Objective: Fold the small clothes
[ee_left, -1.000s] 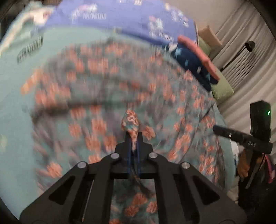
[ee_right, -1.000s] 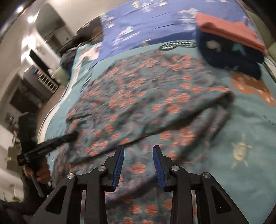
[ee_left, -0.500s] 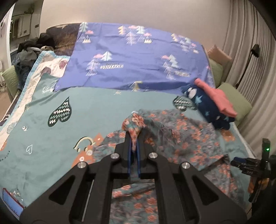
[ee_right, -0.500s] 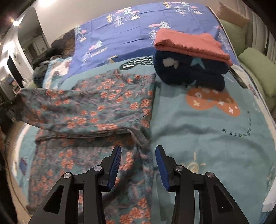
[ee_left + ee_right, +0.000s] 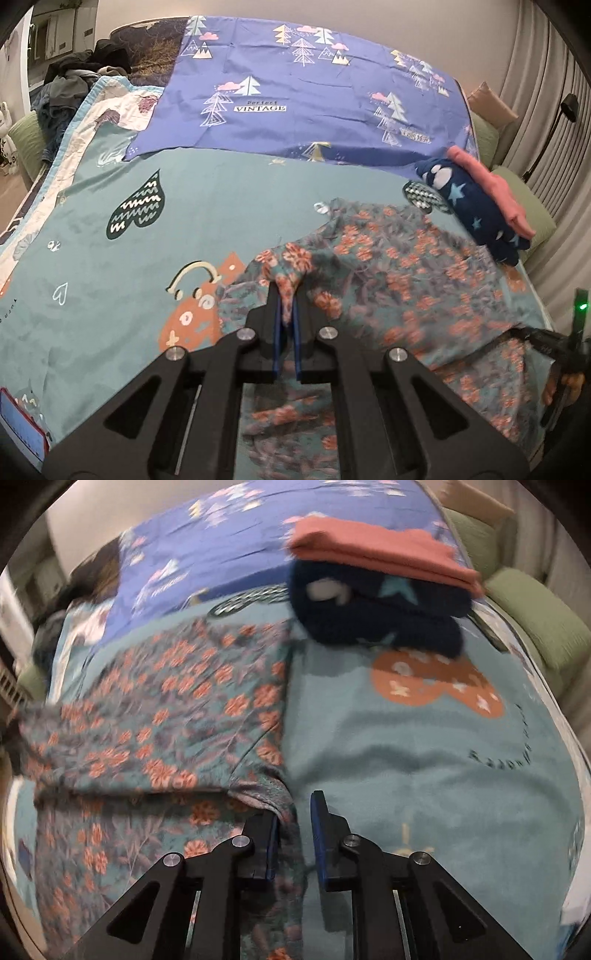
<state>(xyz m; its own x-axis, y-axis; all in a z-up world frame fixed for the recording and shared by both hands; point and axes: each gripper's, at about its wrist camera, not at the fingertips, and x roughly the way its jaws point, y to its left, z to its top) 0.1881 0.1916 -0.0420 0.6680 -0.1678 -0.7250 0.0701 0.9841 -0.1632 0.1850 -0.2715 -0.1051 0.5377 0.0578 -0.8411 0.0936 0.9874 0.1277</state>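
Note:
A teal garment with orange flowers (image 5: 399, 266) lies on the bed, its upper part folded over its lower part. My left gripper (image 5: 286, 291) is shut on a bunched corner of it and holds that corner just above the bed. In the right wrist view the same garment (image 5: 177, 709) fills the left half. My right gripper (image 5: 293, 805) is open, low over the bed, with the garment's right fold edge lying between its blue pads (image 5: 317, 812).
A folded stack, a pink garment (image 5: 380, 554) on a navy star-print one (image 5: 373, 609), sits at the bed's far right. A purple tree-print sheet (image 5: 314, 96) covers the far end. Green cushions (image 5: 539, 627) and curtains line the right side. Dark clothes (image 5: 74, 77) are piled at far left.
My left gripper carried the held corner across and down, folding the garment over itself. My right gripper dropped lower and closer, so the garment's fold edge now lies between its pads.

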